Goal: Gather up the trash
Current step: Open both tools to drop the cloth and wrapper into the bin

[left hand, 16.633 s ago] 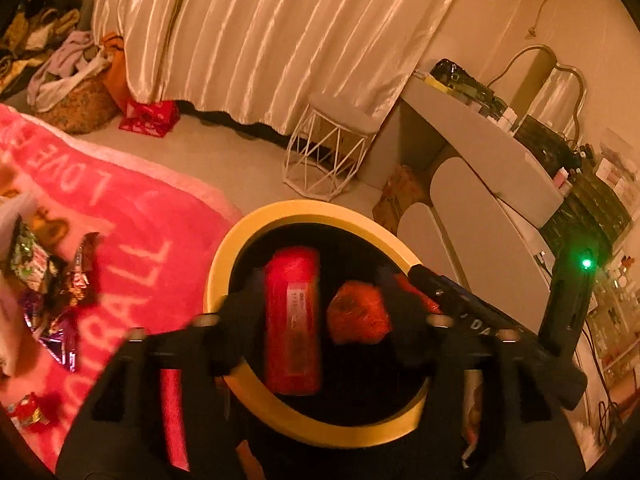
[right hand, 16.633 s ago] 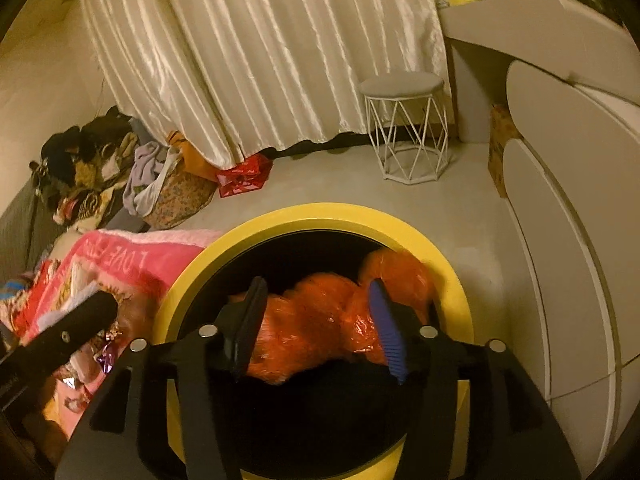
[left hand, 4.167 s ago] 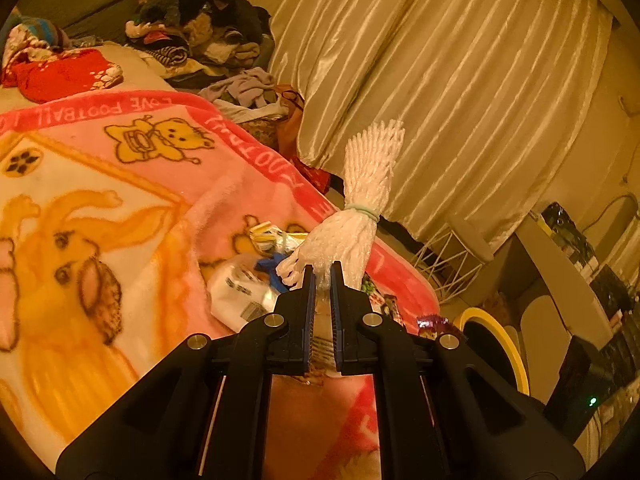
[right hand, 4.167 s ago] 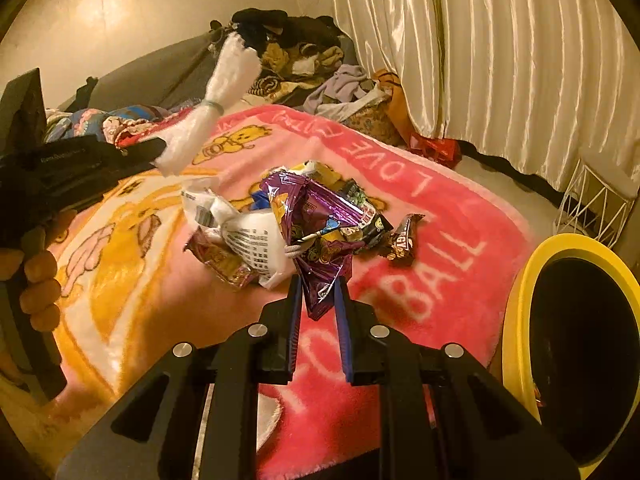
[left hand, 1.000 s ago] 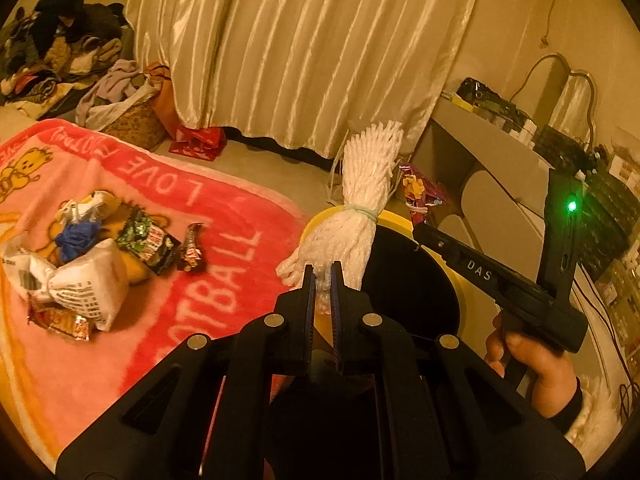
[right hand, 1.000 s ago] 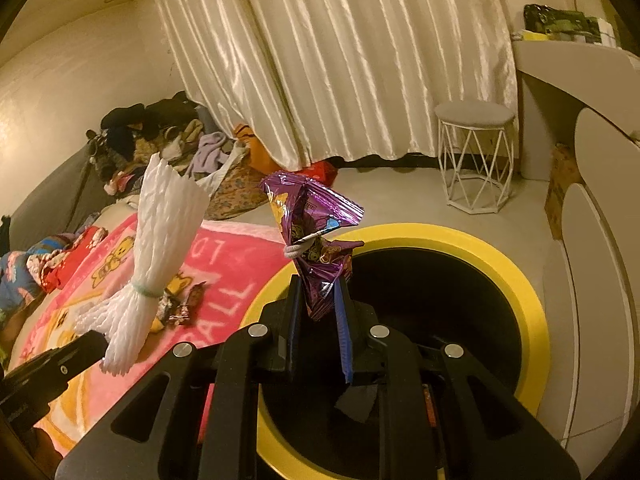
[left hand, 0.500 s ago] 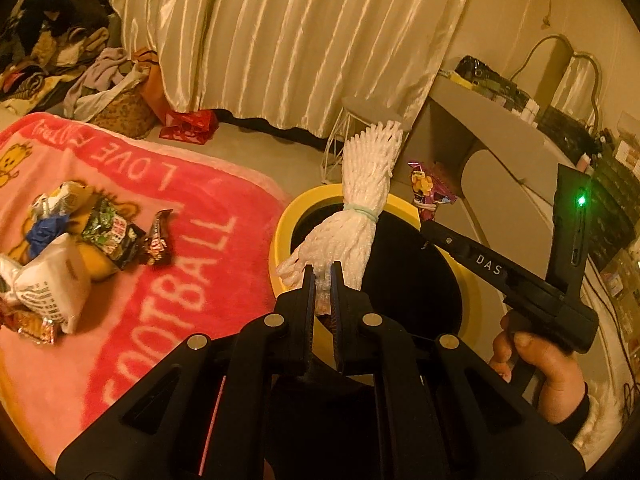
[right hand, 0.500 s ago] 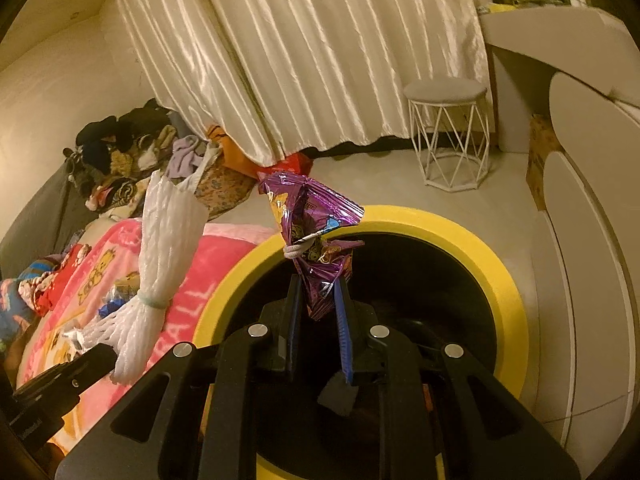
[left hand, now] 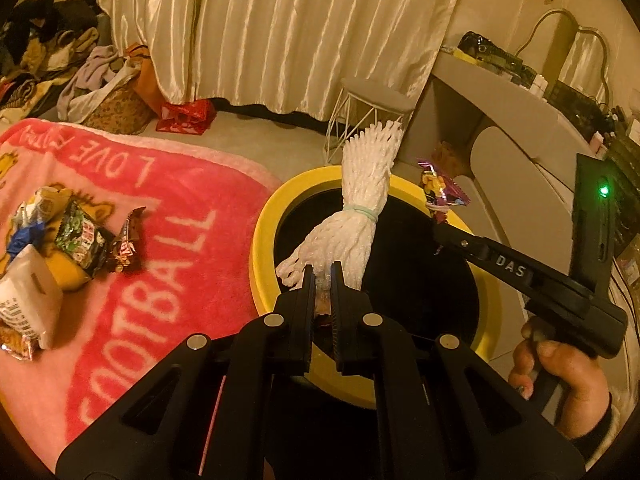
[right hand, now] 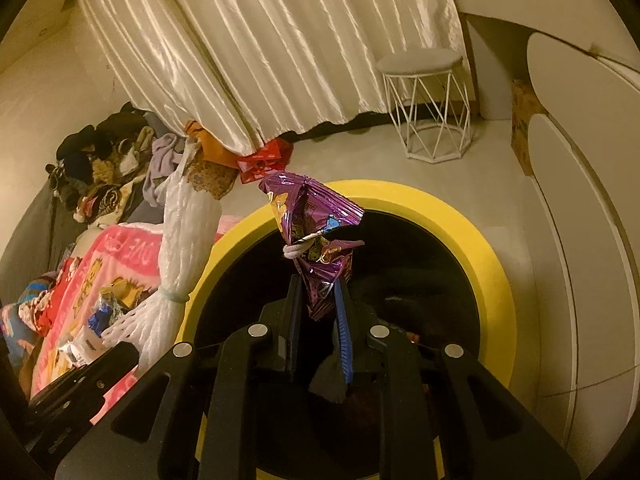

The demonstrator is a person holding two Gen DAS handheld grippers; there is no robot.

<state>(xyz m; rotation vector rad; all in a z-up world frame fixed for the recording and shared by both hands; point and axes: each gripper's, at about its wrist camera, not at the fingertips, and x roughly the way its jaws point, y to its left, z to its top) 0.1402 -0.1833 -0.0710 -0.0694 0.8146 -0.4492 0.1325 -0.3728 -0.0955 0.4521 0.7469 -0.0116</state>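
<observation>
1. While poised over the yellow-rimmed bin [left hand: 264,216], left gripper [left hand: 322,280] pinches white foam netting [left hand: 360,208]; right gripper [right hand: 318,300] pinches purple snack wrapper [right hand: 312,232].
2. Step: drop-off. Next move, likely: release both into the bin.

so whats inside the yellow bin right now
Mostly dark. The yellow bin shows a black lining and vague dark shapes low down. The purple snack bag hangs above its opening, not inside. The black tongs bodies cover the near part, so the contents can't be identified.
</observation>
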